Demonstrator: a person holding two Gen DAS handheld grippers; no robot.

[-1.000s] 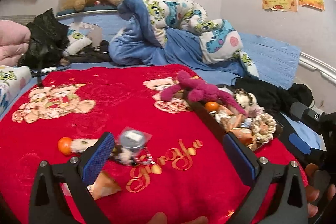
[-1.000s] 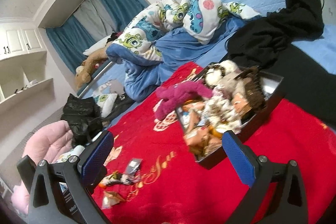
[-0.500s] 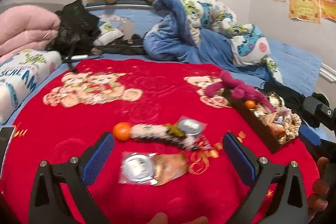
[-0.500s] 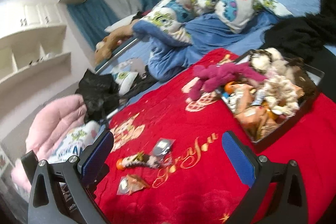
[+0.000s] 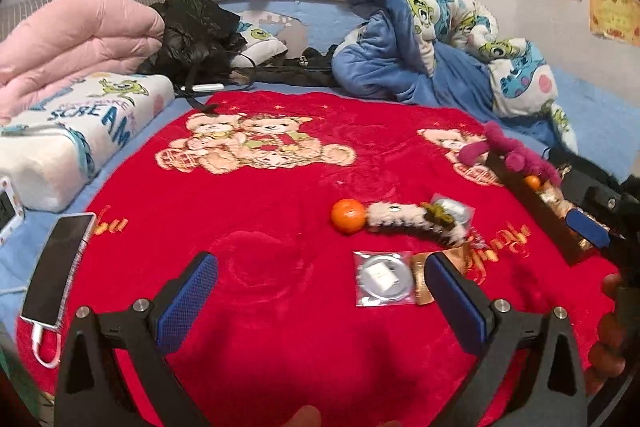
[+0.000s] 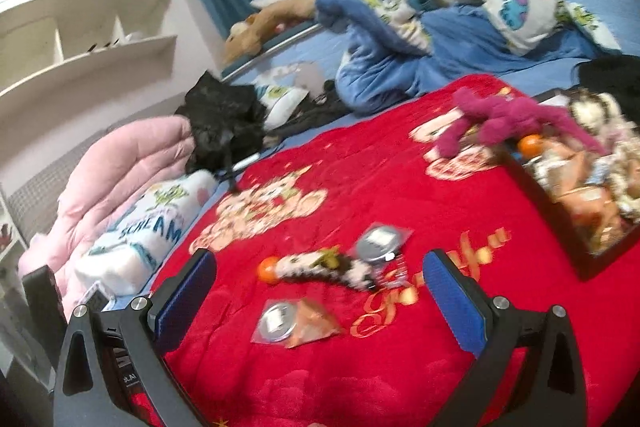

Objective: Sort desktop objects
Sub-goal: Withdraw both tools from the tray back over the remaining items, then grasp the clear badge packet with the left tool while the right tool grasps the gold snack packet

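Both grippers are hovering empty over the red blanket (image 5: 280, 267) on the bed, jaws released wide on each. Step in hand looks like picking the next loose item for the black tray (image 6: 592, 263), which is already sitting heaped with sorted bits.

Left gripper (image 5: 320, 297): the clear packet with a round silver disc (image 5: 384, 277) is lying just inside its right jaw, slightly ahead, overlapping an orange-brown wrapper (image 5: 420, 279). Further ahead and right of the jaws, an orange ball (image 5: 348, 215) is touching a fuzzy white-and-black plush strip (image 5: 408, 221); a second silver-disc packet (image 5: 454, 209) is sitting at the strip's far end.

Right gripper (image 6: 320, 297): the same cluster is lying between and just ahead of its jaws; the tray is sitting well off past the right jaw, with a magenta plush toy (image 6: 504, 119) draped over its far corner.

Next move, probably: shift the left gripper right to centre on the near packet, drop low, pinch the thin edge. Flat film on soft pile, so the jaws may snag blanket or slip.

Readable writing: "SCREAM" on the white pillow (image 5: 80, 131) far left of the jaws. Gold script on the blanket is unreadable. A phone (image 5: 56, 267) on a cable is lying outside the left jaw.
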